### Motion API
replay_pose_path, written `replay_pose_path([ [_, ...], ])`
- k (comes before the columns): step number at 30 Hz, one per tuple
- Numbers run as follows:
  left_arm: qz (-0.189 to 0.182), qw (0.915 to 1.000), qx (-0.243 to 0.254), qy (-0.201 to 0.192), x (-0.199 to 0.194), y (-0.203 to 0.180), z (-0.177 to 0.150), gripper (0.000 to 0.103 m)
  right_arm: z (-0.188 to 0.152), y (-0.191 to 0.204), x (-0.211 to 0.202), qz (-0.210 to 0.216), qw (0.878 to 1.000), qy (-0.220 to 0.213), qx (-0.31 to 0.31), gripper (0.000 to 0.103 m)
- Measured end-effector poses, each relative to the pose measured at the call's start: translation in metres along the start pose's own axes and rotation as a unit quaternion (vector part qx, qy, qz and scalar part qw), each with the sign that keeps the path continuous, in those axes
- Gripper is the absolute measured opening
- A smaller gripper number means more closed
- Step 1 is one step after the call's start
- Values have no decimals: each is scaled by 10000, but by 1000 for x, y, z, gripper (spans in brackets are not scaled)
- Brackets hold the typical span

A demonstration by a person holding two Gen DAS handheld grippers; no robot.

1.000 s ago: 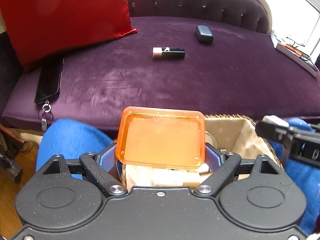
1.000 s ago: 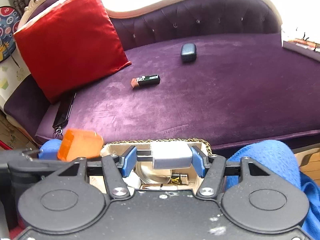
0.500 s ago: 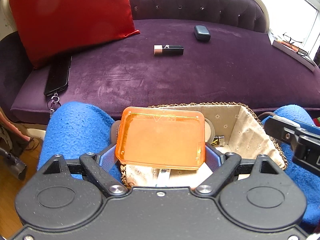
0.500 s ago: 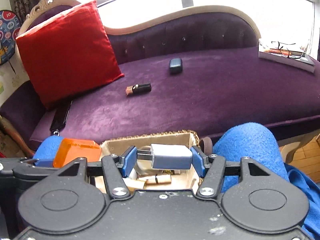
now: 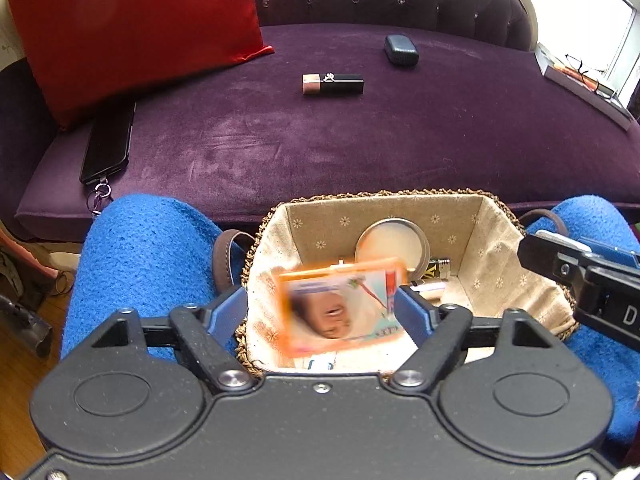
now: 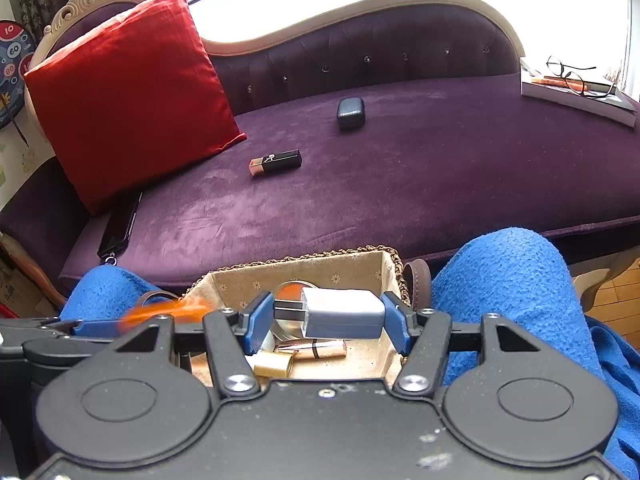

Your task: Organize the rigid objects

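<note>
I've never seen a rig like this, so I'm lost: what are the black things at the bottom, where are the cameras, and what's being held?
There is no robot here. A seated person holds a two-finger gripper in each hand, and a fisheye camera on each looks forward along its fingers. One picture is from the left gripper, the other from the right gripper. A lined wicker basket sits on the lap, facing a purple sofa with a lipstick, dark case, phone and red cushion. The right gripper is shut on a grey charger plug. An orange box, blurred and tilted, is between the left gripper's closing jaws, unclamped.
</note>
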State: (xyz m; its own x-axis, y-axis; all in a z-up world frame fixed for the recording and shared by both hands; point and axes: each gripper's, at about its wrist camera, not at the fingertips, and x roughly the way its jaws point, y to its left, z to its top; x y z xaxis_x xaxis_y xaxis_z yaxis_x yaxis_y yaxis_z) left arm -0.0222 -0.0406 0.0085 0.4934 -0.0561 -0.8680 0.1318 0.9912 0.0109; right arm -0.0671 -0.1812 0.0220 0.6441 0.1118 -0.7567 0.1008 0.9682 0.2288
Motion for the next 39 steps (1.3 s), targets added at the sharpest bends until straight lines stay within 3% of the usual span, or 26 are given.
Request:
replay_pose_path([
  [7, -7, 10000, 14, 32, 0, 0, 1, 76, 1, -1, 3, 21, 10000, 60, -2, 59],
  [10, 2, 10000, 9, 55, 2, 0, 1, 77, 1, 0, 2, -29, 10000, 9, -25, 71],
  [18, 32, 9999, -4, 105, 4, 1, 1, 78, 0, 0, 2, -56, 10000, -12, -28, 72],
  [22, 60, 9999, -25, 98, 4, 2, 1, 84, 0, 0, 2, -68, 10000, -12, -24, 75],
  [39, 88, 9997, -78, 200, 6, 3, 2, 85, 1, -3, 3, -110, 9999, 17, 45, 86],
])
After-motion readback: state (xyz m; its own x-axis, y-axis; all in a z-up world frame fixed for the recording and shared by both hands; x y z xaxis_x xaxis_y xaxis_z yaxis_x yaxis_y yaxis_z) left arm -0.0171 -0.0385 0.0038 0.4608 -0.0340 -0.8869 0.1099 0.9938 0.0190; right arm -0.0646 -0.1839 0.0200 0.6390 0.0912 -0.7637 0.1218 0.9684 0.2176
